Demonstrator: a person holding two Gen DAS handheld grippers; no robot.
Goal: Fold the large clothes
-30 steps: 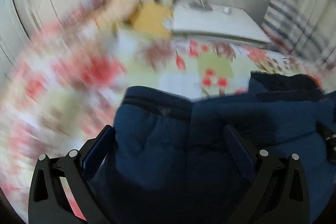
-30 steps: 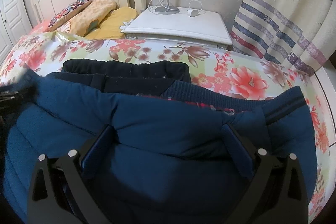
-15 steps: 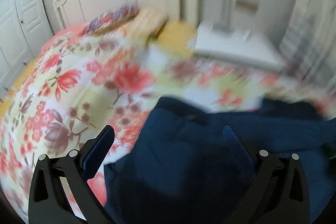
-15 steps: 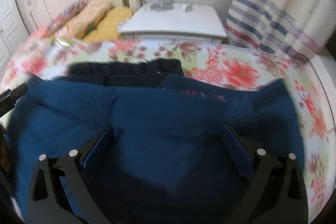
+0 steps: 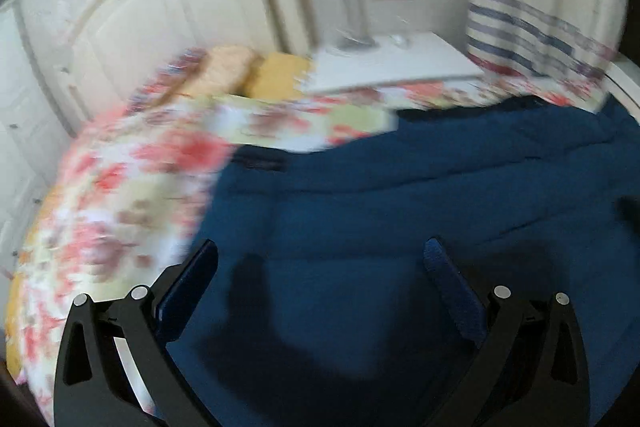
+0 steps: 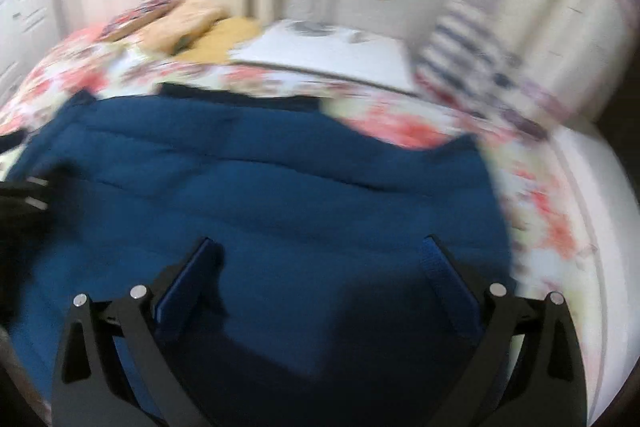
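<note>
- On a bed (image 5: pixel 120 195) with a floral cover lies a large blue padded garment (image 5: pixel 400 195), spread flat; both views are blurred.
- In the left wrist view the garment's left edge runs just beside the left finger of the left tongs (image 5: pixel 320 259), with open floral cover beyond it on that side.
- In the right wrist view the garment's right edge falls just outside the right finger of the right tongs (image 6: pixel 316 255); past it is a strip of floral cover, then the bed's white edge (image 6: pixel 600 227).
- Beyond the garment's far edge a darker folded garment (image 6: pixel 240 97) shows, then pillows (image 6: pixel 192 21) by a white headboard (image 5: pixel 180 15), a white nightstand (image 5: pixel 400 63) and a striped curtain (image 5: pixel 532 35).
- Compared with a second ago, the blue garment lies flatter, and it now covers most of the dark garment.
- In the left view, the garment's left corner a second ago was bunched between the fingers; now it is spread out.
- Both tongs point forward over the blue cloth with their jaws spread wide, gripping nothing.
- A dark blurred shape at the left edge of the right wrist view is likely the left tongs.
</note>
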